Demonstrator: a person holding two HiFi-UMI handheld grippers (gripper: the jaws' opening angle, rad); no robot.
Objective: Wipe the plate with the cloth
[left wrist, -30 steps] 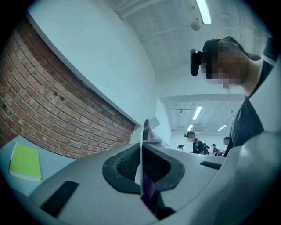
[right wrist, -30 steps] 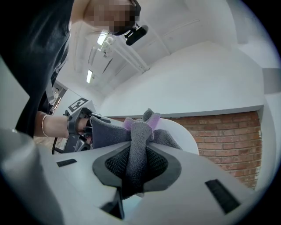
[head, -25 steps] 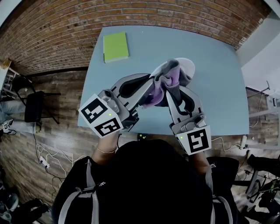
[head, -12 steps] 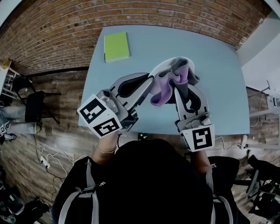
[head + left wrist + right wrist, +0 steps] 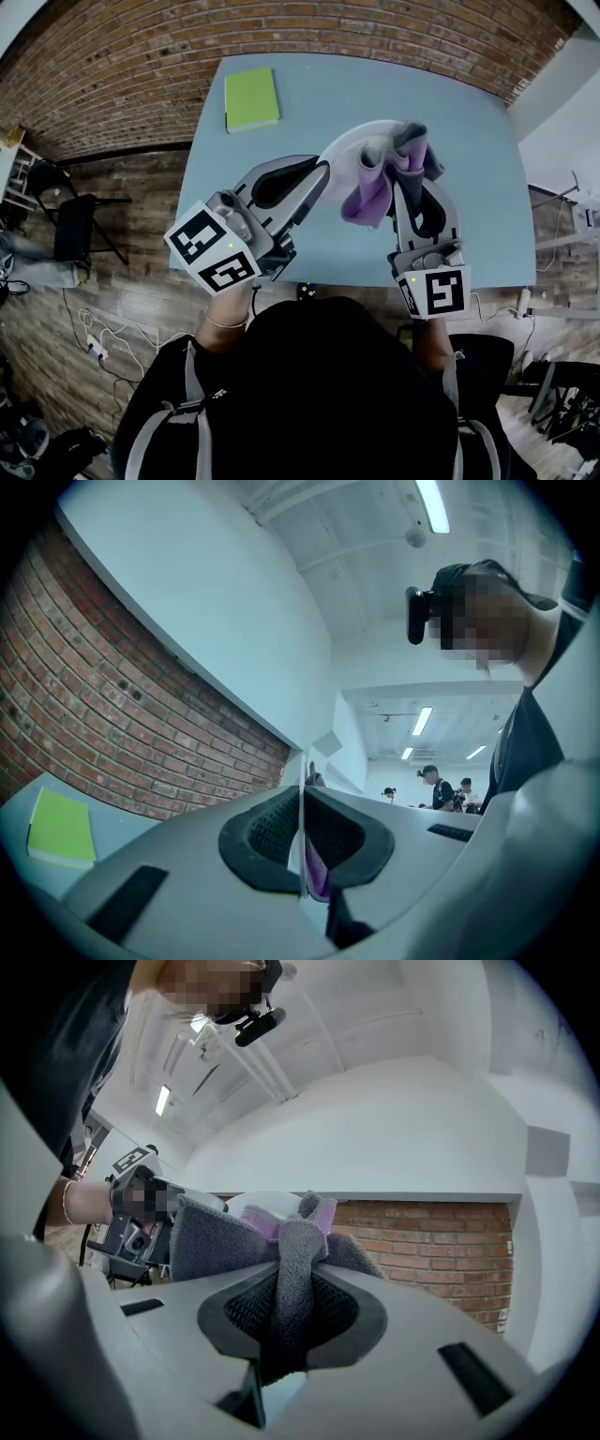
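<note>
Head view, with both gripper views. Brick wall [image 5: 141,56] and wooden floor [image 5: 112,234] lie beyond and to the left of both pairs of jaws. The blue surface [image 5: 469,159] spreads beneath and ahead of them, and both grippers are held up above it.

The left gripper [image 5: 317,178], marker cube [image 5: 217,251] at its rear, has its jaws clenched on the rim of the white plate [image 5: 345,159]. In the left gripper view the plate [image 5: 302,836] stands edge-on as a thin line between the two dark pads. It rises ahead of the jaw tips, clear of the surface.

The right gripper [image 5: 405,187], marker cube [image 5: 433,292] at its rear, has its jaws clenched on a bunched fold of the grey and purple cloth [image 5: 380,183]. In the right gripper view the cloth [image 5: 291,1279] fills the gap between the pads. It spills out ahead of and to the left of the jaw tips, with the plate [image 5: 262,1206] showing just beyond it.

The cloth lies over the side of the plate nearest the right jaws. A purple strip of it [image 5: 317,874] appears just right of the plate's edge, between the left jaws. Whether it presses on the plate cannot be told.

A green notebook [image 5: 251,98] lies flat on the surface, well ahead and to the left of the left jaws.
</note>
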